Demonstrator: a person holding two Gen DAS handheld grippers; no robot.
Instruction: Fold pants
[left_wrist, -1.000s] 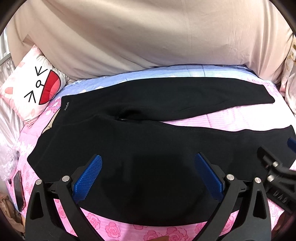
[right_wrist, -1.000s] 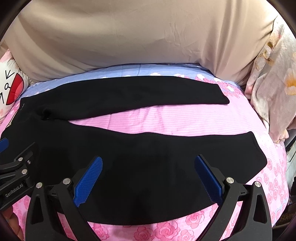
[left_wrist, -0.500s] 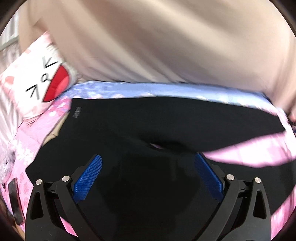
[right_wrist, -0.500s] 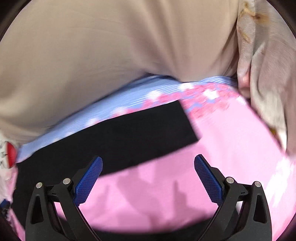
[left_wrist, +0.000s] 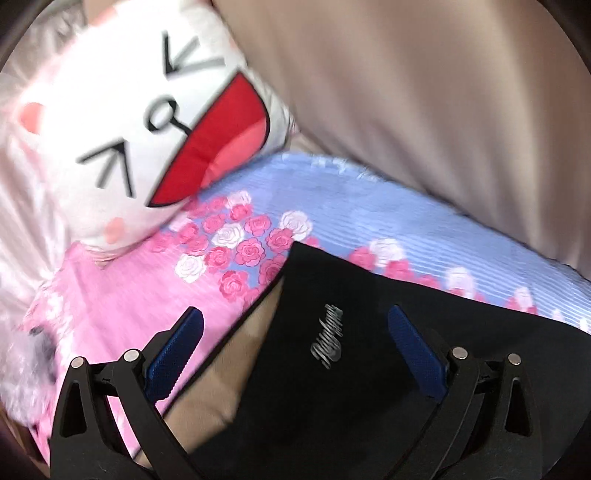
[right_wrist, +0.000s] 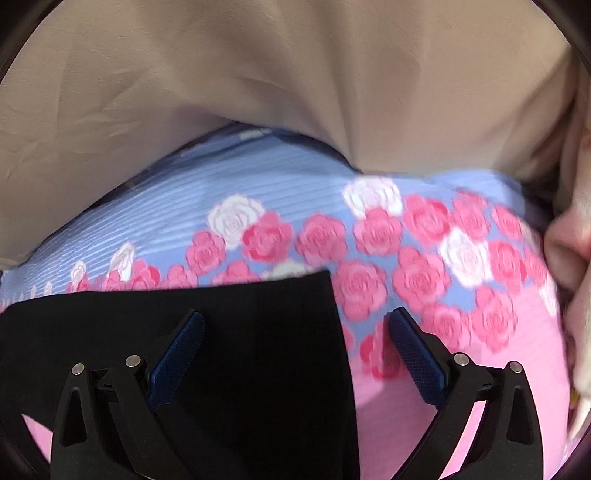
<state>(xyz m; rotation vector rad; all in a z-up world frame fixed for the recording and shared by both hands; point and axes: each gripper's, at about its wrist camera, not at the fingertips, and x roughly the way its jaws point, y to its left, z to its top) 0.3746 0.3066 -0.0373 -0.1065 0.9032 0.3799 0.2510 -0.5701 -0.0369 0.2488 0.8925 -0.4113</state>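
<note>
Black pants (left_wrist: 369, 369) lie flat on a pink and blue rose-print bedsheet (left_wrist: 332, 206). In the left wrist view the far corner of the waistband with a silver logo (left_wrist: 328, 336) lies between the fingers of my left gripper (left_wrist: 295, 347), which is open just above it; tan lining shows at the waist opening. In the right wrist view the far leg's cuff end (right_wrist: 258, 332) lies under my right gripper (right_wrist: 295, 347), also open, with the cuff's right edge running between the blue pads (right_wrist: 413, 354).
A white cartoon-face pillow (left_wrist: 140, 122) leans at the head of the bed, left of the waistband. A beige cover (right_wrist: 258, 74) rises behind the bed. Pale floral fabric (right_wrist: 569, 258) bunches at the right edge of the sheet (right_wrist: 406, 258).
Both grippers have swung forward and apart: the left to the waistband's far corner by the pillow, the right to the far leg's cuff. Both stayed open.
</note>
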